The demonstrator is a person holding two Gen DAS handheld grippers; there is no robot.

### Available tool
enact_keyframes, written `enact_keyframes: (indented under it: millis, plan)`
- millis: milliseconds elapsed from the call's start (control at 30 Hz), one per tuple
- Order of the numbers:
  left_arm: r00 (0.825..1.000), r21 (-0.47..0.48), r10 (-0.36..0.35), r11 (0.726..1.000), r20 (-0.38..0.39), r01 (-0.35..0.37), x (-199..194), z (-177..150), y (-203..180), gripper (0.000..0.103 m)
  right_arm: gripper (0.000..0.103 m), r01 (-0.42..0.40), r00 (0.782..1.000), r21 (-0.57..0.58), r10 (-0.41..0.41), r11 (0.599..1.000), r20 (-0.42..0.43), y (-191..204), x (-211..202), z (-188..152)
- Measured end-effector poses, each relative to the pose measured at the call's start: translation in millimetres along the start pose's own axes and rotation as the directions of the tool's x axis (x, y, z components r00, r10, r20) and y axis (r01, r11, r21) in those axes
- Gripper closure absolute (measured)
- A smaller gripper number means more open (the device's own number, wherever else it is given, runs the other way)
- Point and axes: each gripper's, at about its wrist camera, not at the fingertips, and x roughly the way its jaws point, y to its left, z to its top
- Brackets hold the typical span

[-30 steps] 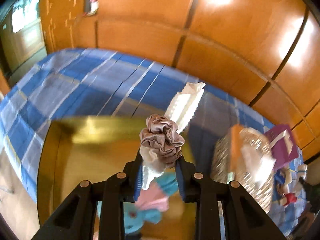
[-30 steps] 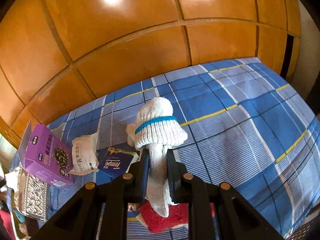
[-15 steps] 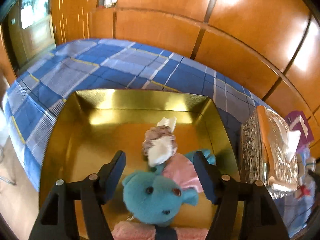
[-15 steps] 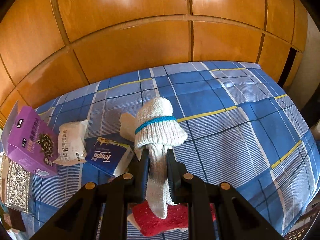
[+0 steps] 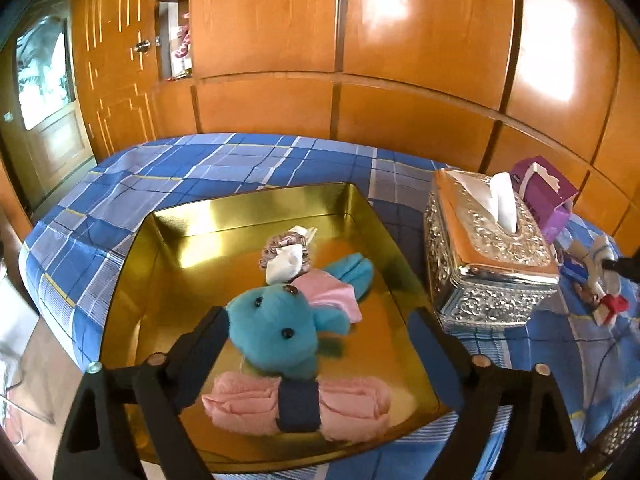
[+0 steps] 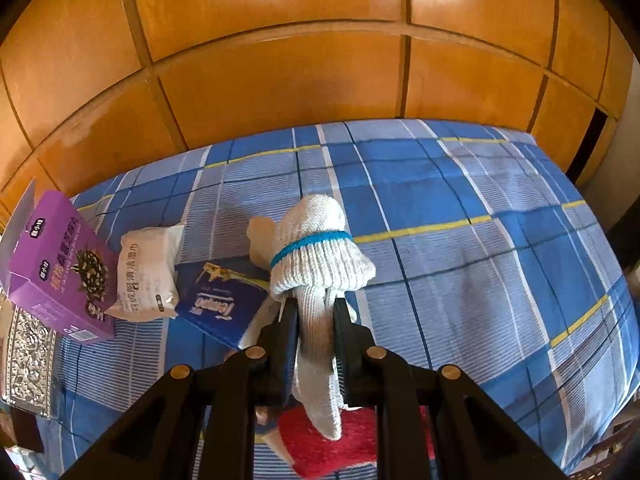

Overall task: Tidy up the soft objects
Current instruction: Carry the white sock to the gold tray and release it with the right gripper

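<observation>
Currently the gold tray (image 5: 256,216) is the landmark: the scrunchie (image 5: 285,249) lies inside it, ahead of the left gripper (image 5: 316,344), whose jaws have just been opening and stand wide, empty. Right of the tray, the right gripper (image 6: 316,334) clamps a white glove (image 6: 316,256), its long axis running along the fingers.

the left gripper (image 5: 318,354) is tilted downward, and its jaws have just been opening; they are now spread wide, with nothing pressed between the pads. the right gripper (image 6: 316,344) is angled more steeply downward, and its jaws are drawn close together, clamped on the narrow lower part of a white knitted glove (image 6: 316,256), which is held upright.
</observation>
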Motion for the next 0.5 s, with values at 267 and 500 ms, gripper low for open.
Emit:
enact_keyframes:
  millis: [267,500]
  plan:
    - [1.0,0.031,0.015,0.999,0.021,-0.016,-6,-4,-5,0.0,0.088,-0.052,0.996,-0.074,0.057,0.996,0.068,66,-16,60]
    - [0.997,0.026,0.032,0.999,0.07,-0.034,-14,-6,-1,0.0,0.088,-0.154,0.979,-0.185,0.175,0.971,0.105,153,-37,102]
